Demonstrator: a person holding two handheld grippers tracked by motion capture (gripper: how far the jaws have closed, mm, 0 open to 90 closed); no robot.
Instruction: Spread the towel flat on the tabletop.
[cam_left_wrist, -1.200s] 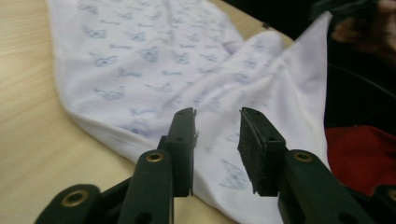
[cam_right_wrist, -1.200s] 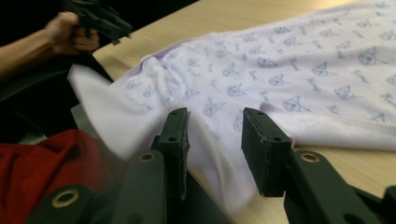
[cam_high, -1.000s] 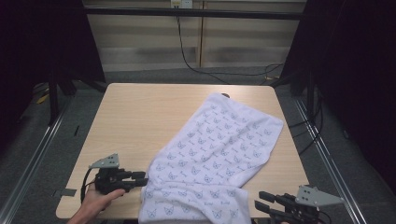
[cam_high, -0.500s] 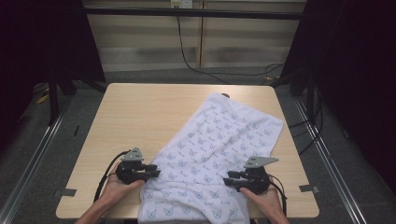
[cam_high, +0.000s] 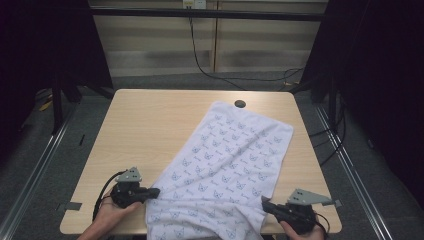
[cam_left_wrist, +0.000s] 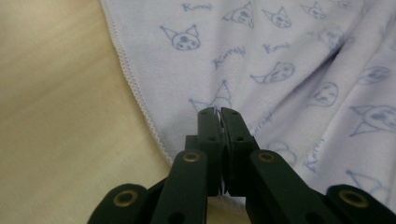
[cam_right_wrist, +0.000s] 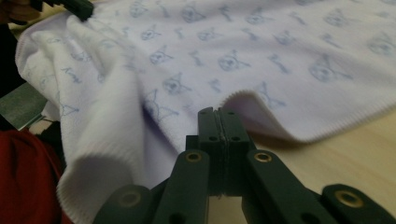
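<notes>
**Both grippers pinching towel at near edge**

Lying diagonally across table (cam_high: 150, 125): white towel (cam_high: 225, 165) with pale blue cat-face print, far corner reaching toward small dark grommet (cam_high: 240, 104) near table's back edge, near end drooping over front edge. Spreading mostly flat over table's middle and right, wrinkling between the two grippers.

Left gripper (cam_high: 154, 191) sitting at towel's left hem near front-left of table, held in left hand (cam_high: 112, 212) coming in from bottom. In left gripper view, left gripper (cam_left_wrist: 220, 113) jaws closed tight together, nipping a fold of towel (cam_left_wrist: 280, 60) just inside stitched hem; bare wood of table (cam_left_wrist: 56, 116) showing to the left of hem.

Right gripper (cam_high: 265, 204) sitting at towel's right near corner, close to front-right of table, grey plate on top, held in right hand (cam_high: 305, 231). In right gripper view, right gripper (cam_right_wrist: 218, 113) jaws pressed together on ribbed edge of towel (cam_right_wrist: 243, 51), cloth lifting slightly off table (cam_right_wrist: 355, 158) around the pinch and bunching into a thick fold to the left. Left gripper's dark tip (cam_right_wrist: 79, 7) showing far off at top left, touching towel. Red cloth (cam_right_wrist: 23, 182) at lower left, unclear what it is.
</notes>
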